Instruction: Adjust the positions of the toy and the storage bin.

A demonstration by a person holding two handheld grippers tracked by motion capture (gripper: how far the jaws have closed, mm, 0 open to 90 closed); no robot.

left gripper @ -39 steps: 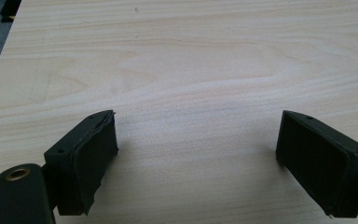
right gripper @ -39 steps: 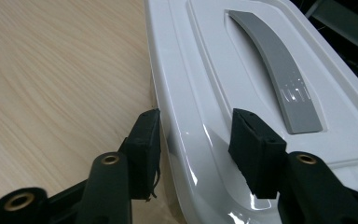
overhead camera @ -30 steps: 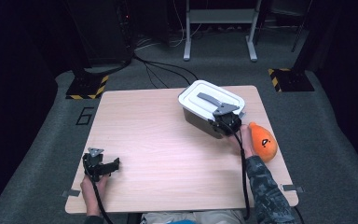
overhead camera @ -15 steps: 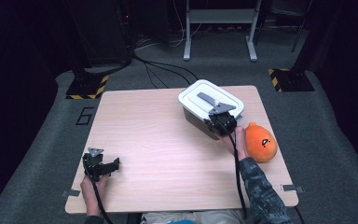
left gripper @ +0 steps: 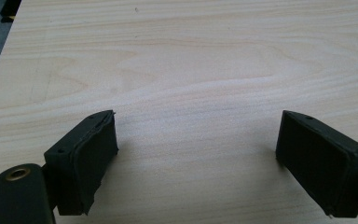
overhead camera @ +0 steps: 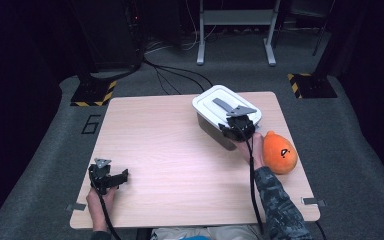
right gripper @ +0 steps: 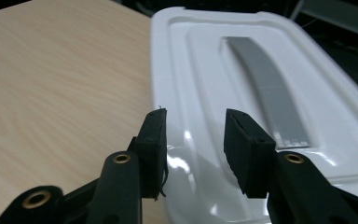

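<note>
A container with a white lid (overhead camera: 209,103) and a grey strip handle stands at the table's far right. My right gripper (overhead camera: 231,123) hovers over the lid's near end. In the right gripper view its jaws (right gripper: 193,140) stand a little apart above the lid (right gripper: 200,70); they have just been opening, and nothing is between them. An orange plush toy (overhead camera: 280,152) lies just right of the right hand. My left gripper (overhead camera: 119,176) rests at the table's near left, its jaws (left gripper: 196,154) wide open over bare wood.
The light wooden table (overhead camera: 170,150) has open room across its middle and left. Dark carpet with cables, a metal stand and yellow-black striped feet lie beyond the far edge.
The right gripper has shifted slightly left over the lid's near end. The orange toy now looks rounder and less covered by the hand. The left gripper has stayed put.
</note>
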